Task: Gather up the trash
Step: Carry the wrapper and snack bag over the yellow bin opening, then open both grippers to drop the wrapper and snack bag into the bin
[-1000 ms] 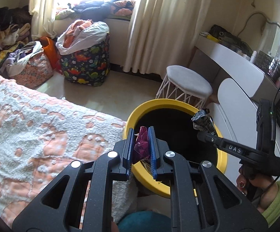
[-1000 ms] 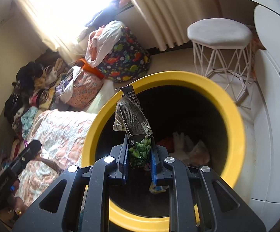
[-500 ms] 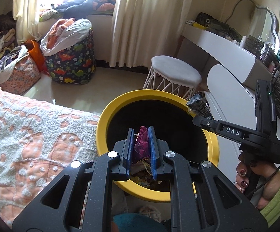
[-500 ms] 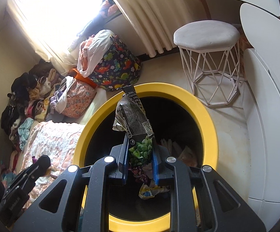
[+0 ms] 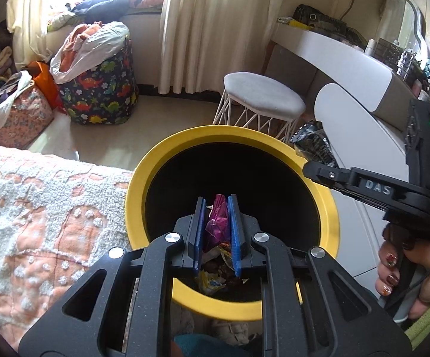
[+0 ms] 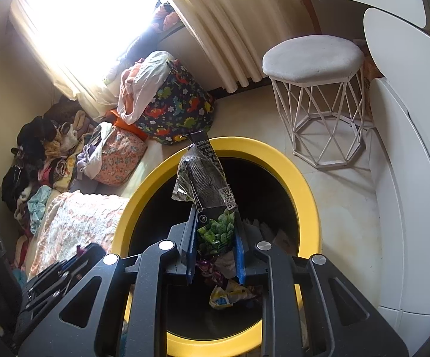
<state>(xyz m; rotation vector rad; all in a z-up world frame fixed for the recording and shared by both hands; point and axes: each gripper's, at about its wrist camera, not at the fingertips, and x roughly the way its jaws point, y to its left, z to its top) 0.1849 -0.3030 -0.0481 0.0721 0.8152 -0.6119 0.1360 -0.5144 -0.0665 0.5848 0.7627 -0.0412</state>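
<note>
A round bin with a yellow rim point(image 5: 167, 154) point(image 6: 301, 178) stands on the floor, with several wrappers point(image 6: 229, 294) lying at its bottom. My left gripper point(image 5: 217, 205) hangs over the bin's mouth, shut on a crumpled magenta wrapper point(image 5: 218, 223). My right gripper point(image 6: 216, 217) is also above the opening and shut on a black and green snack bag point(image 6: 206, 178), which sticks up past the fingertips. In the left wrist view the right gripper point(image 5: 307, 165) reaches in over the bin's right rim with that bag point(image 5: 313, 145), held by a hand point(image 5: 405, 270).
A bed with a peach and white blanket point(image 5: 36, 205) adjoins the bin's left side. A white wire stool point(image 5: 262, 107) point(image 6: 316, 62), a white dressing table point(image 5: 351, 68), a dinosaur-print laundry bag point(image 5: 102, 89) and heaps of clothes point(image 6: 45, 154) stand around the floor.
The left gripper has moved from the bin's left rim to over the middle of its mouth. The right gripper has drawn back a little. Both still hold their wrappers.
</note>
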